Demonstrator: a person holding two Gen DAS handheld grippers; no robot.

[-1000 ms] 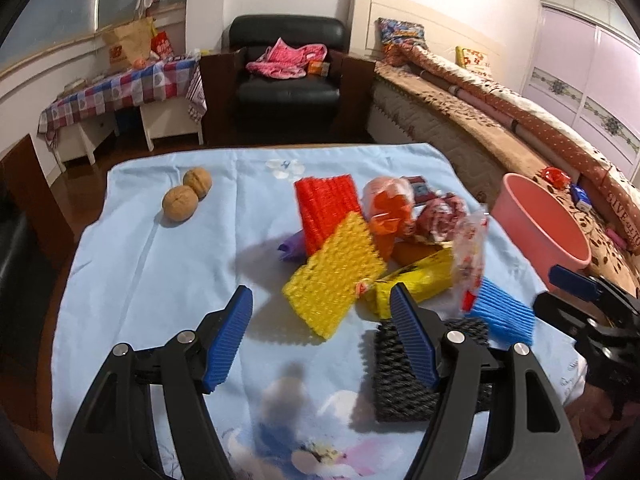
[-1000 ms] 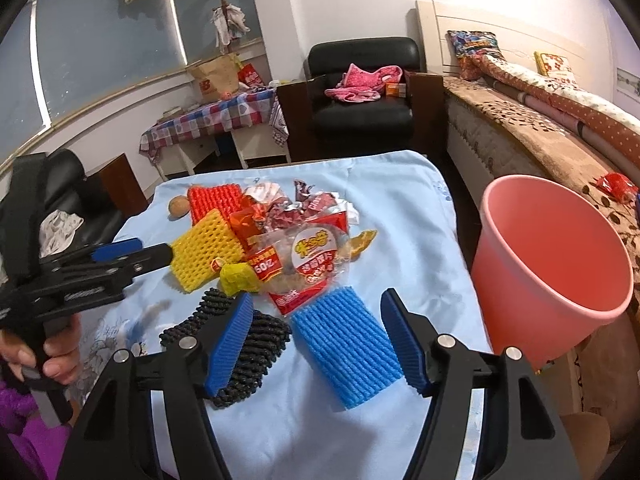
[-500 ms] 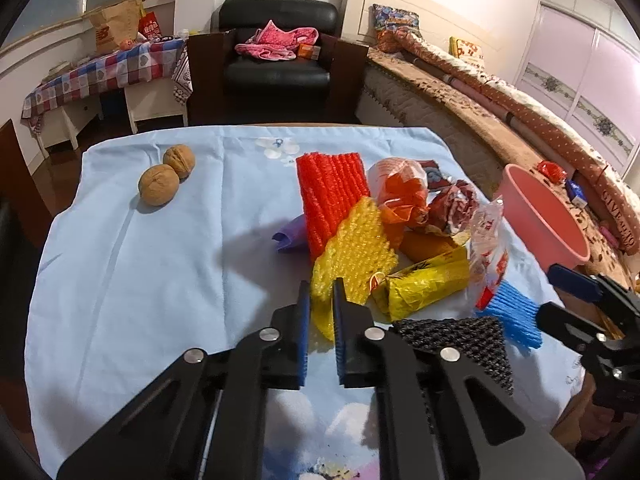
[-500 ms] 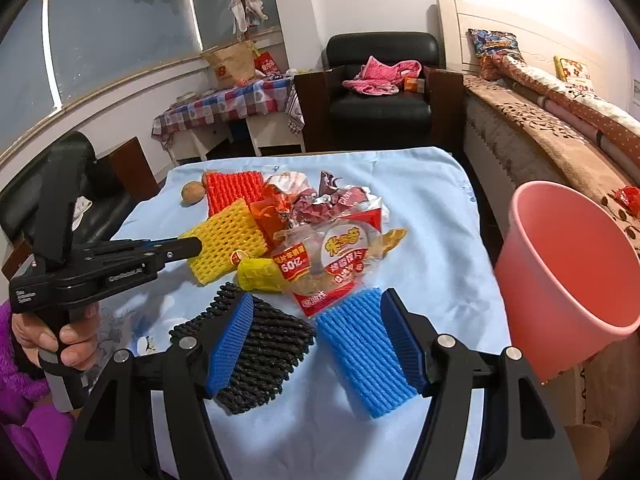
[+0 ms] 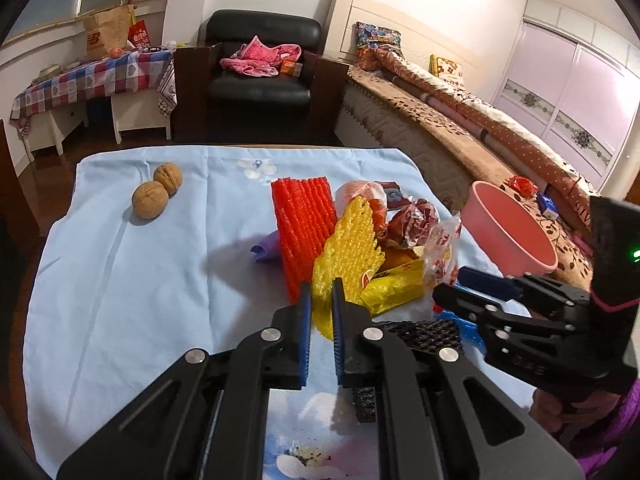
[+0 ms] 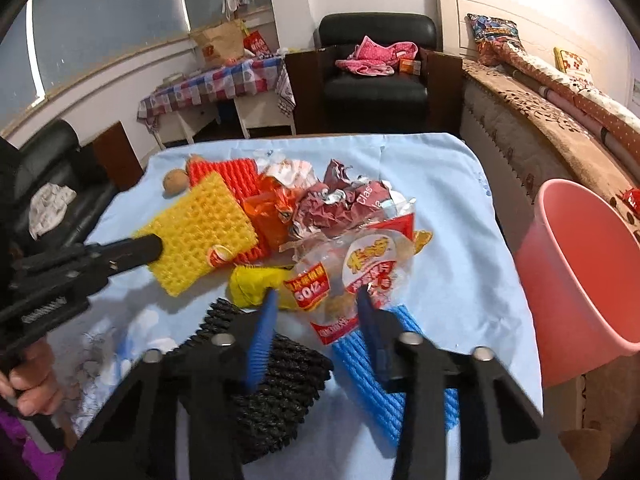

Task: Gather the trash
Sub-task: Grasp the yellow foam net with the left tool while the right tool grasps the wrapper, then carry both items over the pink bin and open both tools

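Left tongs [image 5: 321,296]: jaws nearly together, pinching the near edge of the yellow foam net [image 5: 349,258]; the net stands tilted up out of the pile.
Left hand [image 6: 30,380]: low at the near left in the right wrist view, wrapped around the handle, tongs reaching in level from the left.
Right tongs [image 6: 316,304]: jaws partly apart, about halfway, one on each side of the clear snack bag [image 6: 360,268], not visibly pressing it; they hold nothing.
Right tongs, pose: pointing forward and down over the near right of the pile.
Trash pile: red foam net [image 5: 304,224], crumpled wrappers [image 6: 340,204], yellow packet [image 6: 260,286], black foam net [image 6: 276,392] and blue foam net [image 6: 384,380] nearest.
Pink bucket [image 6: 584,280]: off the right edge of the table.
Two walnuts [image 5: 156,192]: far left on the blue cloth [image 5: 120,288], well apart from the pile.
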